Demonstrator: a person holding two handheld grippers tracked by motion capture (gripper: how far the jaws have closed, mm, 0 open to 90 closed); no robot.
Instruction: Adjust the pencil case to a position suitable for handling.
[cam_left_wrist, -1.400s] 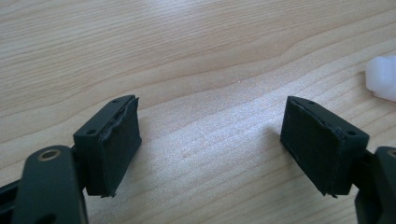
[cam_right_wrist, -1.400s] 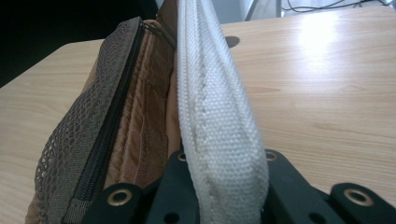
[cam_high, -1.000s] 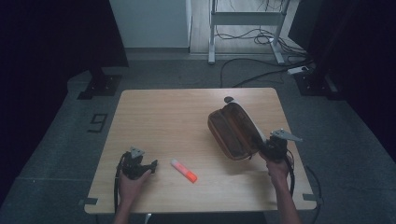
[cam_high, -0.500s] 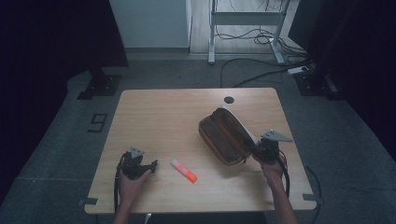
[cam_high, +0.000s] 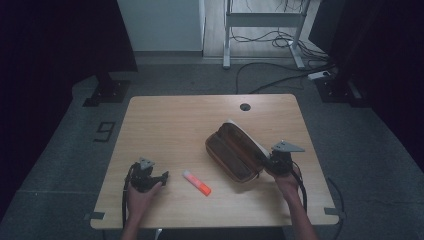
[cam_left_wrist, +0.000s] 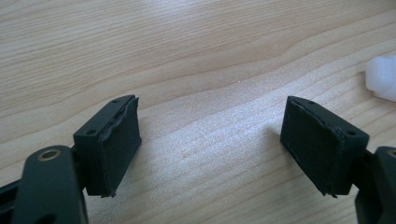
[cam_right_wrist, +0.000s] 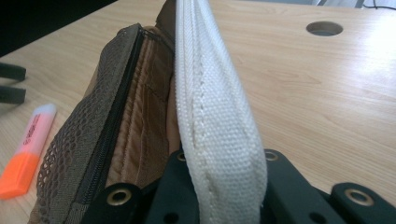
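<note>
The open pencil case (cam_high: 235, 154) is held clamped in the right tool (cam_high: 269, 162); the left tool (cam_high: 161, 177), jaws apart, is needed next at the highlighter (cam_high: 196, 181).

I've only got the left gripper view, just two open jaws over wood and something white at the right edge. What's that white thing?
Observer: It's the pale cap end of an orange highlighter lying on the table.
Operator: What's the other hand doing?
Observer: The right hand-held gripper is shut on the white edge of a brown pencil case.
Operator: Is the case zipped?
Observer: No, it gapes open; the right gripper view shows its mesh pocket and zipper.
</note>
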